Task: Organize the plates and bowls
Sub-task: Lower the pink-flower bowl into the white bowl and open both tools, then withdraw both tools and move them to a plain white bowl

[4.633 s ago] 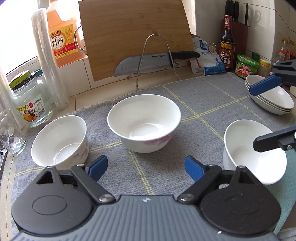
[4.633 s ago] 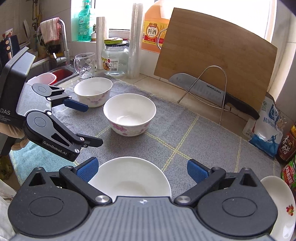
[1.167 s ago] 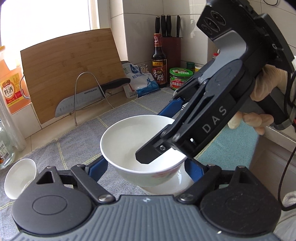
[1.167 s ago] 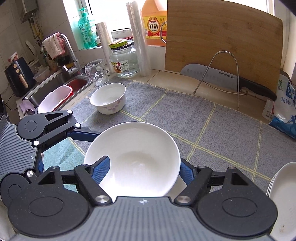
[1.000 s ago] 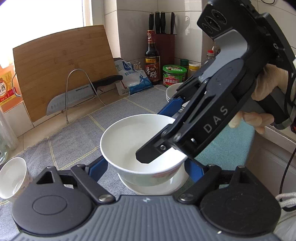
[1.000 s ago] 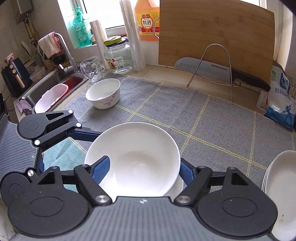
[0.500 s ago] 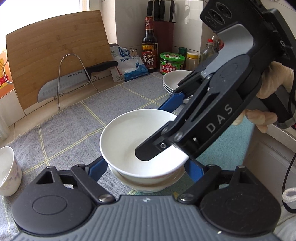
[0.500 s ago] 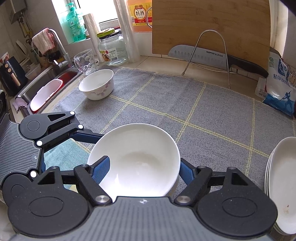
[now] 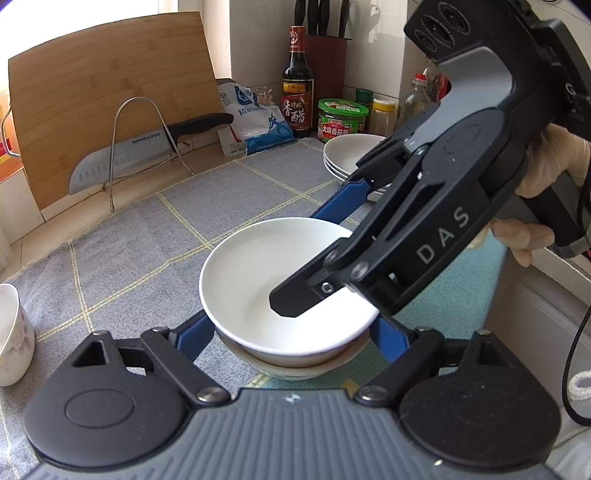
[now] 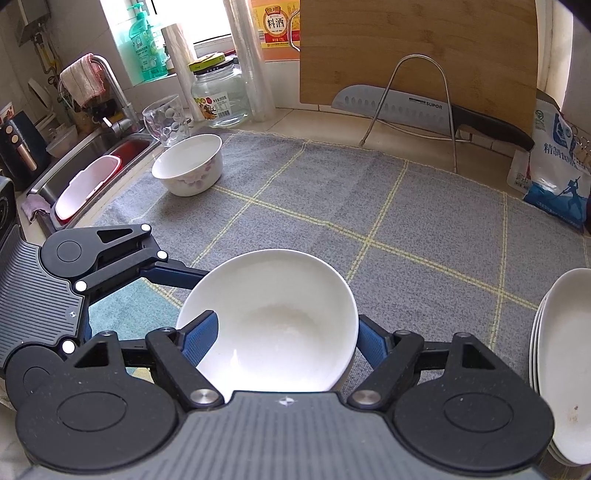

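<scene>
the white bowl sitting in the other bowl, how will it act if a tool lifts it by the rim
The top bowl looks glazed and glossy, so probably slippery against the pads. It seems rigid ceramic: likely fairly heavy and chippable against the lower bowl. Nested, it shouldn't tip or roll.

"DAS" in pale letters on the black side plate of the right gripper point(image 9: 332, 254). "SUPOR" printed on the steel blade of the black-handled kitchen knife point(image 10: 417, 107) resting in the wire rack. "料酒" in black on the yellow label of the big orange plastic bottle point(image 10: 275, 27). "香醋" in white on the red label of the dark glass bottle point(image 9: 297, 99). Blue-and-white plastic bag point(image 10: 554, 166): opens "精制", rest likely "食用盐", partly cut off. Green-lidded jar point(image 9: 342, 120) carries Chinese label text, too small to read.
</scene>
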{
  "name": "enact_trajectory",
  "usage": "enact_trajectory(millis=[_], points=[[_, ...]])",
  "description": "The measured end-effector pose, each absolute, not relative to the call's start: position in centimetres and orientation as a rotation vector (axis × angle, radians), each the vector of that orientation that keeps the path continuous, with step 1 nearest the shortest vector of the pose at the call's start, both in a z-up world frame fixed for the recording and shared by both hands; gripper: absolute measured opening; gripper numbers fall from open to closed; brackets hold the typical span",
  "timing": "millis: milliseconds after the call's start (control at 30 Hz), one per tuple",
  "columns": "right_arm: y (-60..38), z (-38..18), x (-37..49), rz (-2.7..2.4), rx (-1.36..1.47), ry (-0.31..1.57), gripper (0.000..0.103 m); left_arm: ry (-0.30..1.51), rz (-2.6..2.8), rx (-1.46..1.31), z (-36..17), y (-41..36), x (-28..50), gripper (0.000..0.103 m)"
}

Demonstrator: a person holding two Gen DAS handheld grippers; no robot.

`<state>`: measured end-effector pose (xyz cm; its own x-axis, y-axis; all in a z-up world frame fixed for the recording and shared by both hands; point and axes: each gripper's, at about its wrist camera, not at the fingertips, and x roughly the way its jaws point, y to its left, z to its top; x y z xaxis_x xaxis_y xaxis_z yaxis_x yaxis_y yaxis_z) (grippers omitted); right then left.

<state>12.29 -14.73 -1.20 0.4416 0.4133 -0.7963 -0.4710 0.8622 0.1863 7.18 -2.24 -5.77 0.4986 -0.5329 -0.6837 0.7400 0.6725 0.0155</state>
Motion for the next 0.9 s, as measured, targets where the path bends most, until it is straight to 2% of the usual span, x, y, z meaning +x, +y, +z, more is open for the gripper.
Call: enact_trajectory(millis=[100,200,500,900], points=[[-14.6,-1.0,12.0,0.557,-0.073,0.944,0.099,0.696,-0.792,0.336,-5.8,-2.2,7.1,0.092],[-14.3,-0.6,11.6,0.567,-0.092,0.919,0.103,0.706,-0.798,0.337,-5.9,-2.0,7.1,0.093],[-13.6,0.5,11.5,0.574,-0.089,0.885,0.103,0.700,-0.798,0.343,-5.0,-0.4,6.0,0.093],[-8.3,1.9,13.7,0.604,-0.258,0.838,0.103,0.688,-0.640,0.294,-4.1,4.6,6.7,0.093]])
